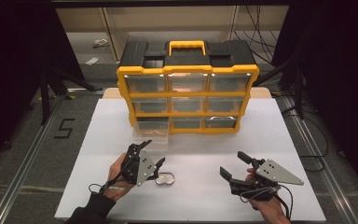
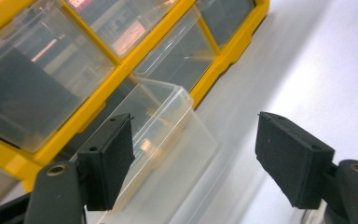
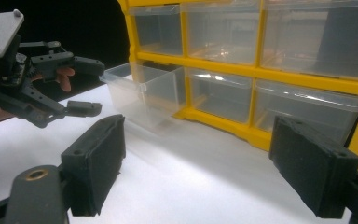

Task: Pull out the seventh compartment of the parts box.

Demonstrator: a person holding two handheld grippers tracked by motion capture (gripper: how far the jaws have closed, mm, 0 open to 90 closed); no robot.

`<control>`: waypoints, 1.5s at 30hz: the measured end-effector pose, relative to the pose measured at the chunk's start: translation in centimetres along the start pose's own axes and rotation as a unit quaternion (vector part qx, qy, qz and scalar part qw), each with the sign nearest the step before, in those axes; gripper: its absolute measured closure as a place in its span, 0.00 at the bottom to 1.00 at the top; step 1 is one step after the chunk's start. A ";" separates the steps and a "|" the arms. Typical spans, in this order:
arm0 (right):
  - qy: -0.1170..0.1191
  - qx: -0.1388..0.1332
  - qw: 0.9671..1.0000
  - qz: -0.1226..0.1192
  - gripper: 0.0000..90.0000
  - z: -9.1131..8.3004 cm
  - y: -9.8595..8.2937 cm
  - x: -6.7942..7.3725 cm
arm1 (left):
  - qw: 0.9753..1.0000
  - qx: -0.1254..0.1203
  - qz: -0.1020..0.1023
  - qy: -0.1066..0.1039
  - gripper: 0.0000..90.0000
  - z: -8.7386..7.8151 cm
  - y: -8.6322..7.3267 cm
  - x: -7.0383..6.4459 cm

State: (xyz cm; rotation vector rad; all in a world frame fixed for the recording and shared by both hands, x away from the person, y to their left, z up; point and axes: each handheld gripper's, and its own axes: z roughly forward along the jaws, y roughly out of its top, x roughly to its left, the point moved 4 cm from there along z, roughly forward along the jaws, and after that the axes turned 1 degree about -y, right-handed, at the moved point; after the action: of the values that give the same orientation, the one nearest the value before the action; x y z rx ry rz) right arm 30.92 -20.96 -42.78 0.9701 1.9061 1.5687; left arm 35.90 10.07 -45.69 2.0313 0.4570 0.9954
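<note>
A yellow and black drawer cabinet (image 1: 188,70) with clear drawers stands at the back of the white table (image 1: 205,196). Its bottom-left drawer (image 1: 151,133) is pulled out and looks empty. My left gripper (image 1: 153,152) is open just in front of that drawer. In the left gripper view the jaws (image 2: 196,158) frame the drawer (image 2: 168,126) with nothing between them. A small shiny oval object (image 1: 164,178) lies on the table just right of my left hand. My right gripper (image 1: 231,163) hangs open over the table at the right, and its own view (image 3: 196,163) faces the cabinet (image 3: 261,74) and the pulled-out drawer (image 3: 144,91).
The other drawers (image 1: 186,104) are pushed in. The right gripper view also shows my left gripper (image 3: 93,87) at the left. Dark stands (image 1: 44,88) and cables (image 1: 303,135) flank the table on the floor. A "5" mark (image 1: 64,128) is on the floor at left.
</note>
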 end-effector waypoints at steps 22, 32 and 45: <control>0.002 -0.004 1.000 0.001 0.21 -0.1 0.0 -0.1 | 0.990 -0.023 -0.096 -0.101 0.25 0.0 1.0 0.3; 0.002 -0.005 1.000 0.003 0.21 -0.2 0.0 -0.2 | 0.986 -0.012 -0.110 -0.123 0.21 0.2 1.2 0.1; 0.001 -0.005 1.000 0.005 0.21 -0.1 0.0 -0.4 | 0.981 0.021 -0.099 -0.165 0.21 0.6 0.9 -0.7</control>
State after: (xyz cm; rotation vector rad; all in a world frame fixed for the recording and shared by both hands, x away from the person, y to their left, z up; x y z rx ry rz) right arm 31.09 -21.38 -42.77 0.9756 1.8967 1.5829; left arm 35.90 8.79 -45.58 2.0909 0.4921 0.5203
